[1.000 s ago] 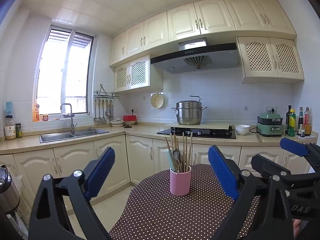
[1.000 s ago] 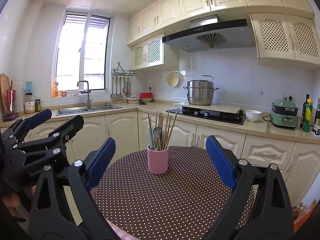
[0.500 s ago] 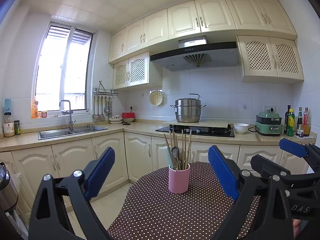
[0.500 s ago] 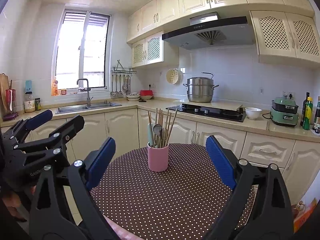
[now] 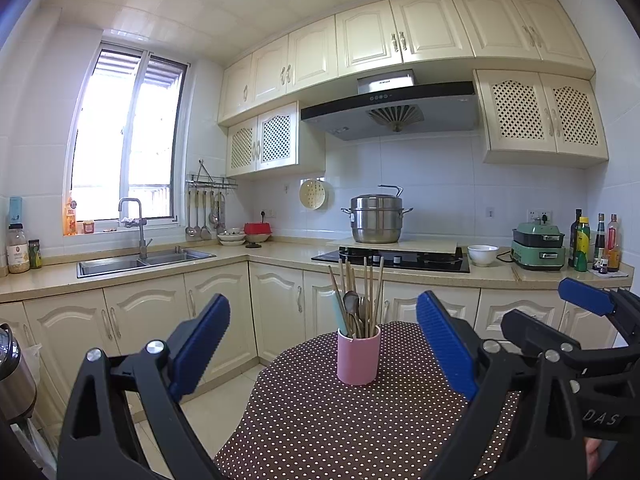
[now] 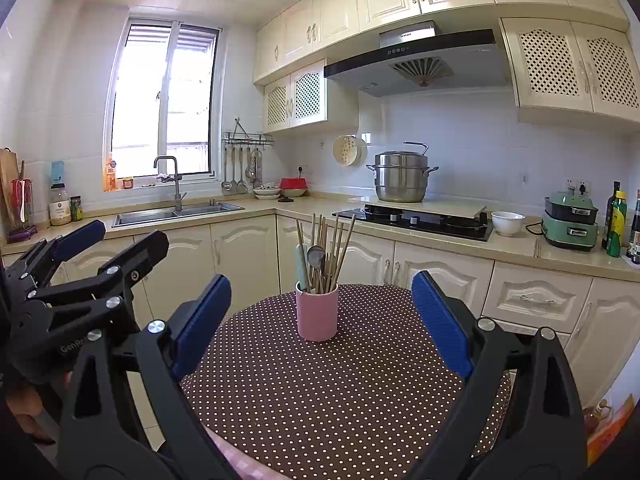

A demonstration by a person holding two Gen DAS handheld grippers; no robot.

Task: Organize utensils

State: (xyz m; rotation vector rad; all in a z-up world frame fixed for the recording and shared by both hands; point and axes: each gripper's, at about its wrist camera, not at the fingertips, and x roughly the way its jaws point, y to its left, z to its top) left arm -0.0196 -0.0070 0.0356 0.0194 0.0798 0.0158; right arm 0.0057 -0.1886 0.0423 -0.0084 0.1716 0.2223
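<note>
Utensils [image 6: 320, 258], wooden chopsticks and metal spoons, stand bundled upright in a pink cylindrical cup [image 6: 317, 312] at twelve o'clock on the polka-dot table [image 6: 340, 392], likely for tidiness; left gripper [image 5: 324, 344] and right gripper [image 6: 320, 320] gape, empty.

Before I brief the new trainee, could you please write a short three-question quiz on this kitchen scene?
1. True or false: the left claw is shut on a chopstick.
2. Multiple choice: the pink cup stands on A) the counter by the sink, B) the polka-dot tablecloth, C) the stove.
3. Fill in: the chopsticks and the spoon stand ____ the pink cup.

Key: 1. False, both the left claw and the right claw are open and hold nothing. 2. B. 3. Inside, handles and tips sticking up above its rim.
</note>
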